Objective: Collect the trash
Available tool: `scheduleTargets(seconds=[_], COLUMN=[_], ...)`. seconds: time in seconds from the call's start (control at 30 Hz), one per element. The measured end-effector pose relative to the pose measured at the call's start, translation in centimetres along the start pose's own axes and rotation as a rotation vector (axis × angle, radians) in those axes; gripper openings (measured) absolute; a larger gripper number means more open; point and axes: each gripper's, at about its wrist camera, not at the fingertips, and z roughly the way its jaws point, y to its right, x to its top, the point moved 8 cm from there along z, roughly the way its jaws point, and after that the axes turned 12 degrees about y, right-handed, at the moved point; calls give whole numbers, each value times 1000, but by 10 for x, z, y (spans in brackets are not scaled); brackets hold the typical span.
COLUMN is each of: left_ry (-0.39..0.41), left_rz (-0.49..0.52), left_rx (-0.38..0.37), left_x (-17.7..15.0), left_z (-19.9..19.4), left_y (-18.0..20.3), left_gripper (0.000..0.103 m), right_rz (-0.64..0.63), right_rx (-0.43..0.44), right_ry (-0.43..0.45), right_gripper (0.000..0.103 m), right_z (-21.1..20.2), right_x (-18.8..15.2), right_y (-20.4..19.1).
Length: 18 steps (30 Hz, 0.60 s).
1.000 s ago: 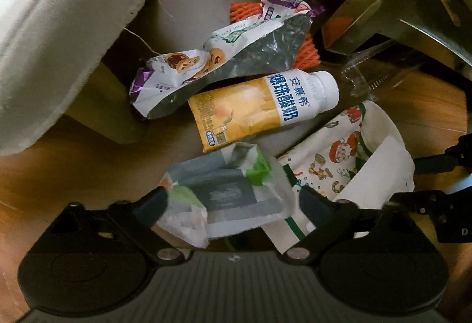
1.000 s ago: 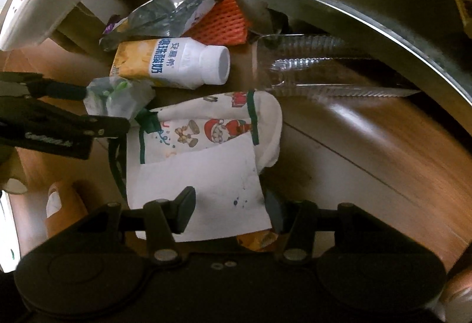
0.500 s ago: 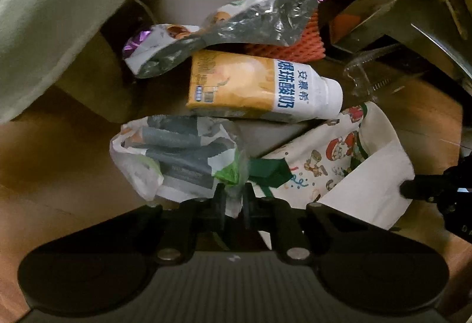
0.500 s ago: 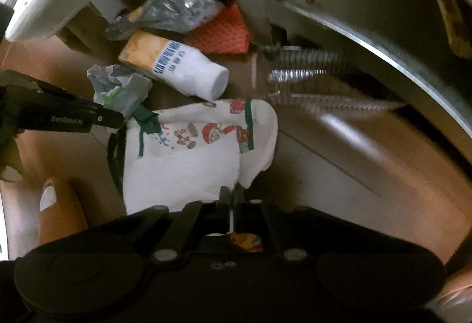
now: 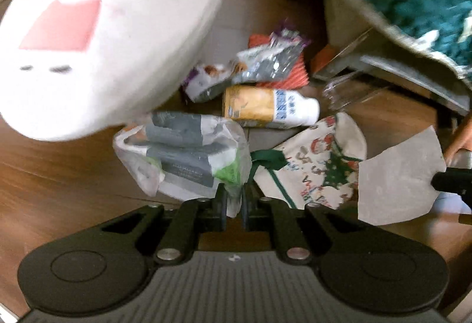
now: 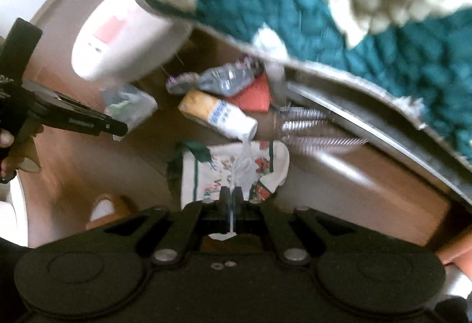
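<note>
My left gripper pinches the crumpled wrapper, my right gripper pinches the paper sheet; both look lifted, so next I need a bin.

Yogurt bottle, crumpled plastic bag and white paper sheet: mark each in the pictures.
yogurt bottle point(image 5: 265, 108), left wrist view, on its yellow label.
crumpled plastic bag point(image 5: 183, 152), left wrist view, on its grey printed middle.
white paper sheet point(image 5: 398, 175), left wrist view, on its flat centre.

Brown wooden floor, glossy. Round white cushioned stool with a pink patch at left. Teal-and-cream knitted blanket overhangs a metal-edged furniture frame at right. Blurred, dim underneath.
</note>
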Motion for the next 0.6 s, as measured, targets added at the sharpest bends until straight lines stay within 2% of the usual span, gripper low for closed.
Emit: scheduleTargets(seconds=[0.33,0.6], left_ry=[230,395], left_rz=[59,100], left_rx=[-31,-74], left_x=[60,75], left_z=[-133,-241], left_y=[35,90], left_gripper=[8,7], right_rz=[-14,-21], right_rx=[-58,-111], right_ry=[244,422], right_gripper=[1,1], right_z=[-139,-252], right_x=[47,51], right_y=[-13,-12])
